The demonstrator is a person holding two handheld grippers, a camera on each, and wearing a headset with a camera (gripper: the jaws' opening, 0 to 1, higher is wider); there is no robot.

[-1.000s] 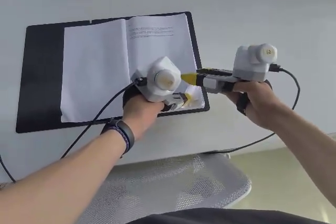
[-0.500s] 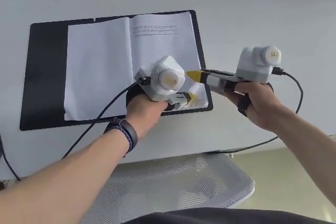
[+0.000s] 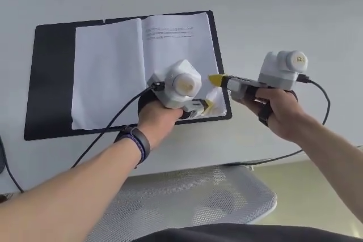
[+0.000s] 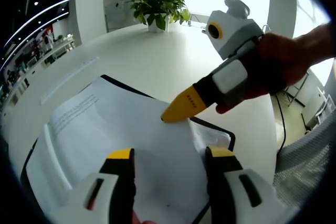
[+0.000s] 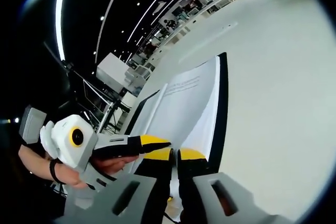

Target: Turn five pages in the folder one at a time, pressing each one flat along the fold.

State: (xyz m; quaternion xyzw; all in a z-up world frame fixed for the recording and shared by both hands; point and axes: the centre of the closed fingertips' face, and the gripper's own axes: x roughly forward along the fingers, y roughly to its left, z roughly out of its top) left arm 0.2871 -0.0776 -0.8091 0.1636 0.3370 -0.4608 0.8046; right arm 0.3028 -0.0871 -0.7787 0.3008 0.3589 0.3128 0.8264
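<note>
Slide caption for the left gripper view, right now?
Open left hand-held gripper over the white paper page of the black folder; right hand-held gripper, yellow tips together, points at the page.

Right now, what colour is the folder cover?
The folder cover is black, clearest in the head view.

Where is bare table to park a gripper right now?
Bare table lies right of the folder, beyond the right gripper, and in the strip along the folder's far edge. Crowded: the folder's near right corner, where the left gripper and right gripper meet.
</note>
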